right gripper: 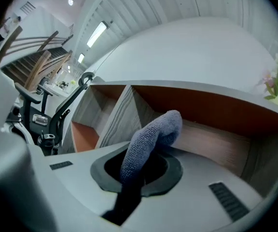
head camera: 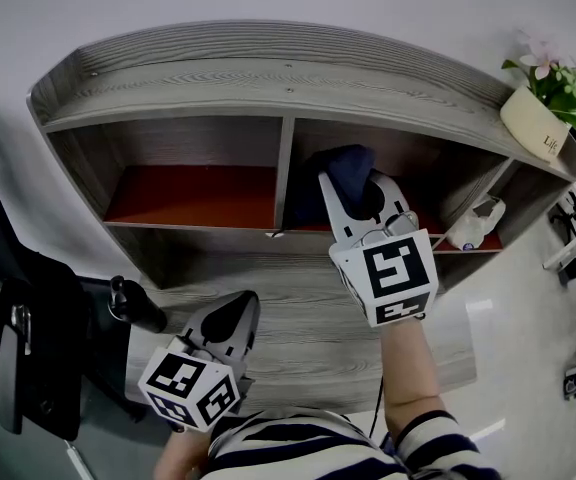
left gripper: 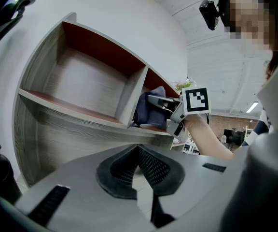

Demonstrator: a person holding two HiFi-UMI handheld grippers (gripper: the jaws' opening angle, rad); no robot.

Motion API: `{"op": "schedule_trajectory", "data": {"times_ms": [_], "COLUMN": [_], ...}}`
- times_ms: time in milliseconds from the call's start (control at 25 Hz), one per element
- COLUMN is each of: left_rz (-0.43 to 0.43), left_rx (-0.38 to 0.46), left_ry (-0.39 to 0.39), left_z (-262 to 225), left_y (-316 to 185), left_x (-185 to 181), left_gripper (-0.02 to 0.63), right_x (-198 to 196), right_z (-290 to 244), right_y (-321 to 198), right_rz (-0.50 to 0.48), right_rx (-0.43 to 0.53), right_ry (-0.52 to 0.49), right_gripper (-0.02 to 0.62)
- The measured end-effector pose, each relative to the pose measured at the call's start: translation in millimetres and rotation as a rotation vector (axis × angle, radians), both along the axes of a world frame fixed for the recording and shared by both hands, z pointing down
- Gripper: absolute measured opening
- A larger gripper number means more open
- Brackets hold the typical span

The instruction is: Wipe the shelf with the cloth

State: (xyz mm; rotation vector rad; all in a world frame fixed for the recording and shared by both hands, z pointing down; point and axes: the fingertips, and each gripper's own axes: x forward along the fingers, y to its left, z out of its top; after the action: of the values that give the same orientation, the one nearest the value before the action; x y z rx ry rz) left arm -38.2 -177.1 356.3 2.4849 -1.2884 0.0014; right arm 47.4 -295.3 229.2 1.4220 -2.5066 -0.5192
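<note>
The grey wooden shelf (head camera: 268,68) has two open compartments with orange-red floors. My right gripper (head camera: 353,193) reaches into the right compartment, shut on a dark blue cloth (head camera: 343,168) that bulges out past its jaws. In the right gripper view the cloth (right gripper: 148,139) curls up from between the jaws of the right gripper (right gripper: 139,166), above the compartment floor (right gripper: 216,144). My left gripper (head camera: 230,320) hangs low in front of the shelf, shut and empty. The left gripper view shows the left gripper (left gripper: 139,166) with jaws together, and the cloth (left gripper: 151,108) beyond in the right compartment.
A white potted plant (head camera: 548,108) stands on the shelf's top at the right. A white crumpled bag (head camera: 476,223) lies at the right end of the right compartment. A dark chair (head camera: 28,338) and a black bottle (head camera: 138,306) are at the left. The left compartment (head camera: 193,193) holds nothing.
</note>
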Motion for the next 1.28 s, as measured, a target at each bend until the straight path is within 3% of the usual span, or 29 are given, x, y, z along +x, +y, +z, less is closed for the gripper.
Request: {"op": "schedule_trajectory", "data": {"times_ms": [160,240,480,800,1280], "left_rz": [0.008,0.013,0.019,0.006,0.036], "left_rx": [-0.001,0.001,0.001,0.002,0.001], "left_ry": [0.004,0.005,0.004,0.004,0.004], "left_z": [0,0,0,0,0], "left_y": [-1,-2,-2,-2,-6], "left_x": [3,4,7,1,8], "left_gripper": [0.015,0.015,0.015,0.015,0.015], "right_x": [8,3,-23,-27,17], "right_z": [0,7,62,83,88], "right_y": [4,1,-15,-25,-36], "right_rz": [0.004,-0.016,-0.026,-0.002,0.142], "right_rx": [0.003,-0.017,-0.086,-0.107,-0.092], "right_ry": [-0.05,-0.023,0.295,0.465,0.494], "right_gripper": [0.044,0.044,0.044,0.044,0.044]}}
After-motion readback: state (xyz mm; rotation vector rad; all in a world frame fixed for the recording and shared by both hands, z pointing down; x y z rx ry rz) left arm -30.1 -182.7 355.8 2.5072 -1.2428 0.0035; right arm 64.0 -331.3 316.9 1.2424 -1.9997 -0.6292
